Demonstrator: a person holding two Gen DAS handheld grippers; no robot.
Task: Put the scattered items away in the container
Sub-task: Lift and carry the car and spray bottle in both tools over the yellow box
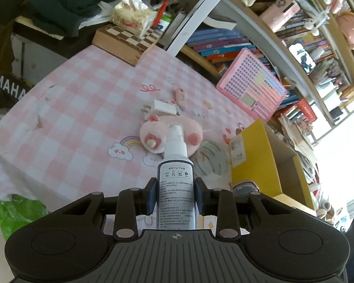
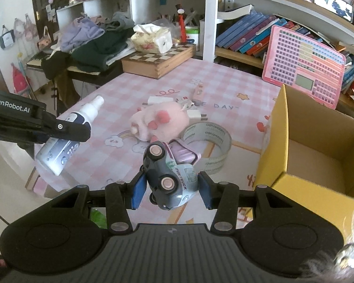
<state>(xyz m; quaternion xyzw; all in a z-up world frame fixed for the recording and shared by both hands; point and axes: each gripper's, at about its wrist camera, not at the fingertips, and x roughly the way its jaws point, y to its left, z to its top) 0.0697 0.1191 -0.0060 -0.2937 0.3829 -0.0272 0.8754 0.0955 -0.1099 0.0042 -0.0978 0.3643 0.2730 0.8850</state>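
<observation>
White bottle: spray bottle [image 1: 176, 179] clamped in left tongs [image 1: 176, 197], long axis along the fingers, nozzle pointing away.
Toy truck [image 2: 171, 180]: clamped in right tongs [image 2: 171, 192] (wheels facing up-left).
Yellow box [image 2: 318, 155]: right of both tongs, on bench [image 2: 106, 108].

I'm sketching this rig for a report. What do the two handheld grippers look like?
Both are matte black plastic with ribbed grey bases, round side discs, silver pivot pins and blue finger pads. The left gripper carries white "GenRobot.AI" lettering on its side; the right gripper looks alike.
</observation>
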